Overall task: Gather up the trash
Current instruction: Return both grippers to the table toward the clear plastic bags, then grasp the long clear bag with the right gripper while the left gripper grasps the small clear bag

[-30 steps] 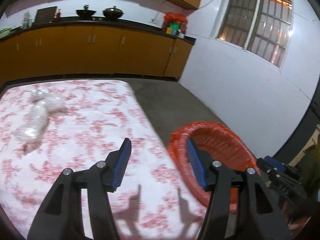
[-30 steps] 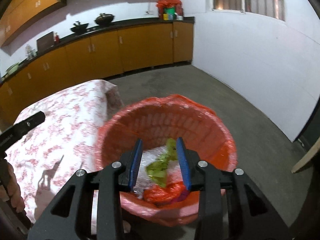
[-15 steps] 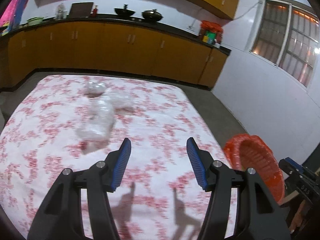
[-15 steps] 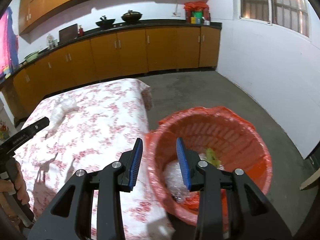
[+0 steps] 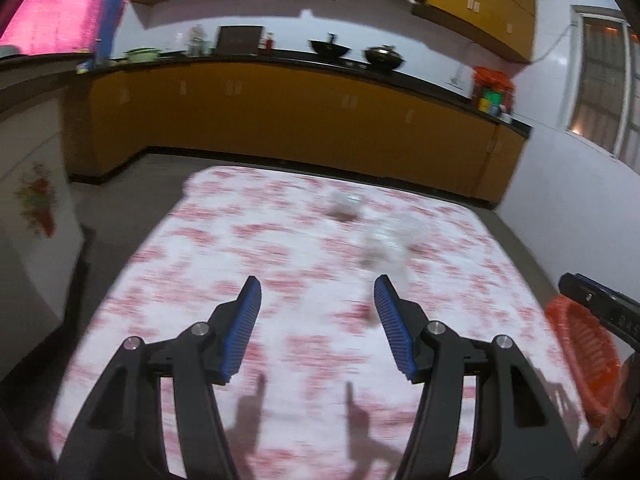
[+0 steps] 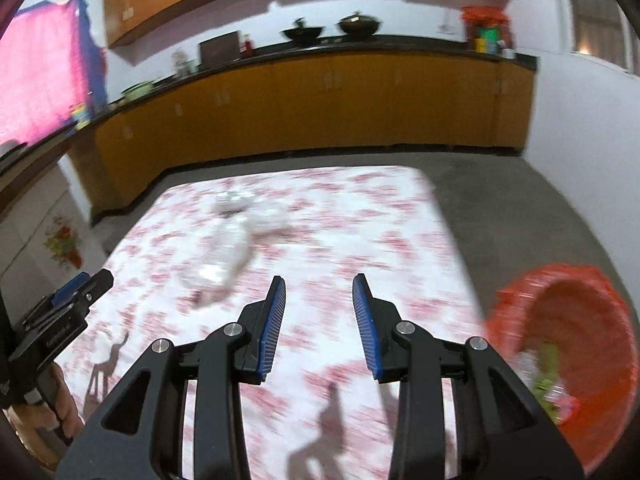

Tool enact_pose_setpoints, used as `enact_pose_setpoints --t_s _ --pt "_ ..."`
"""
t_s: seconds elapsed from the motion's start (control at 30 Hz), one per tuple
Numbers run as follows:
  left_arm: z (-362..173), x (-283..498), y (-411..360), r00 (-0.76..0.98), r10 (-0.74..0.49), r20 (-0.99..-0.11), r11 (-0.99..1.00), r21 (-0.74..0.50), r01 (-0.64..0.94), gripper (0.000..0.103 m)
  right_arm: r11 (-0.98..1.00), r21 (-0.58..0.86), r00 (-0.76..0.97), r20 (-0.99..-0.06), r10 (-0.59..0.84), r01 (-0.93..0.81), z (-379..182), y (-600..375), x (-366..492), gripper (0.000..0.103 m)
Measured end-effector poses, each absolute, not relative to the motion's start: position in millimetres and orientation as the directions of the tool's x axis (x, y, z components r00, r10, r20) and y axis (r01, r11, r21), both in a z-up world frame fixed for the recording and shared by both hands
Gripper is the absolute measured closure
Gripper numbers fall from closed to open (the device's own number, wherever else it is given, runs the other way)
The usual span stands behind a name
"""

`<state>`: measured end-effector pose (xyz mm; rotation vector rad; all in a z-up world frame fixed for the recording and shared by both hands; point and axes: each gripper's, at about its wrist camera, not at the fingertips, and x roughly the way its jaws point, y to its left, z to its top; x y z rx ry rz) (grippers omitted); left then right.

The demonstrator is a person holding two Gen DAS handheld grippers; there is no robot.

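Now your left gripper (image 5: 318, 300) and right gripper (image 6: 319, 302) both gape empty. The plastic (image 6: 230, 248) lies mid-table (image 6: 400, 232), likely light, crinkly and slippery; pinch a bunched fold, then carry it to the bin (image 6: 592, 320).

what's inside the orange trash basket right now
In the orange trash basket, green scraps and clear crumpled plastic lie near the bottom. Its near wall hides anything lower.
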<state>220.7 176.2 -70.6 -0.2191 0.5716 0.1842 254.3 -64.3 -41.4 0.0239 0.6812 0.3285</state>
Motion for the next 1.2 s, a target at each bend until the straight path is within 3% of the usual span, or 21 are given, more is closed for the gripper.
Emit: enact_pose_setpoints --t_s 0.4,0.53,0.93,1.1,1.2 --pt "-73.1 223.8 264.8 0.797 0.249 -0.55 0.909 -0.152 -0.389 0.043 0.925 0.189 0.624 -0.692 0.363 -0.329 -93.5 34.6 326.5 0.066" --pt "-74.2 232.4 275.1 0.796 0.257 -0.548 0.906 -0.149 -0.395 0.042 0.932 0.175 0.629 -0.696 0.346 -0.319 -101.2 47.6 339.5 0.055" --pt "-78.4 265.4 282.6 0.795 0.238 -0.558 0.91 -0.158 -0.383 0.04 0.939 0.132 0.59 -0.747 0.305 -0.318 -121.9 64.0 368.5 0.054" --pt "-81.2 275.8 277.7 0.789 0.22 -0.573 0.914 -0.161 -0.371 0.04 0.936 0.174 0.567 -0.756 0.326 -0.306 -125.4 53.4 372.5 0.071" --pt "-82.0 284.6 270.0 0.787 0.198 -0.584 0.921 -0.164 -0.353 0.038 0.939 0.175 0.579 -0.749 0.321 -0.295 -123.9 42.7 369.2 0.075"
